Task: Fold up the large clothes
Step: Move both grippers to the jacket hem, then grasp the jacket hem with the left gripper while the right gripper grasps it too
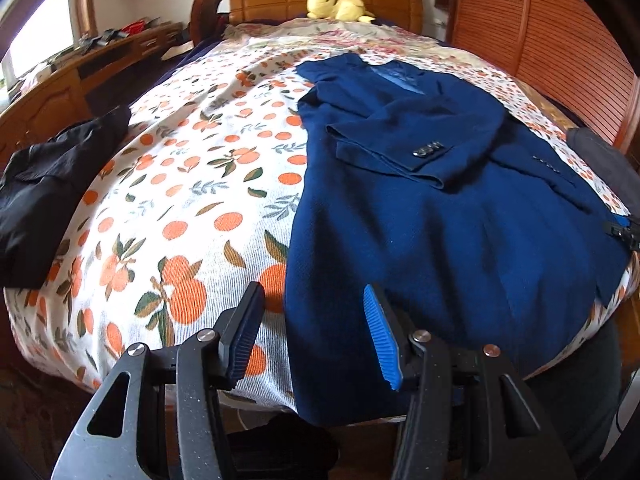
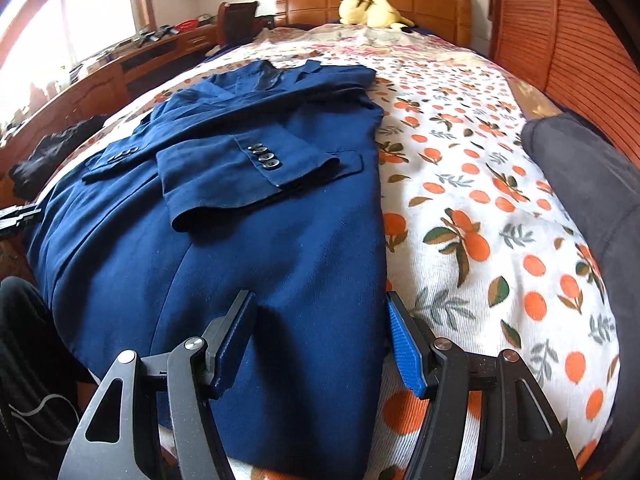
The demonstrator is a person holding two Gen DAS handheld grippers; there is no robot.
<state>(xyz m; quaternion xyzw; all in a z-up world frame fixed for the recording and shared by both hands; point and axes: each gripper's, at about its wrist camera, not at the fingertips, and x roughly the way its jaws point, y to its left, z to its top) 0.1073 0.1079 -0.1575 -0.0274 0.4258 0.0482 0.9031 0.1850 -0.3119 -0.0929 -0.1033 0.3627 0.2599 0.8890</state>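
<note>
A dark blue suit jacket [image 1: 420, 208] [image 2: 240, 260] lies flat on the bed, collar towards the headboard. Both sleeves are folded across its front, and the cuff buttons [image 1: 428, 150] [image 2: 264, 156] show. My left gripper [image 1: 314, 296] stands open over the jacket's near left corner. One finger is above the sheet and the other above the blue cloth, and the pads do not press on it. My right gripper [image 2: 320, 300] stands open over the near right corner, with the jacket's right edge between its fingers and nothing gripped.
The bed sheet [image 1: 192, 200] [image 2: 480, 200] is white with an orange fruit print. A black garment [image 1: 44, 192] lies at the left edge and a dark grey item [image 2: 580, 184] at the right. A yellow plush toy [image 2: 372, 10] sits by the wooden headboard. A slatted wooden wall stands on the right.
</note>
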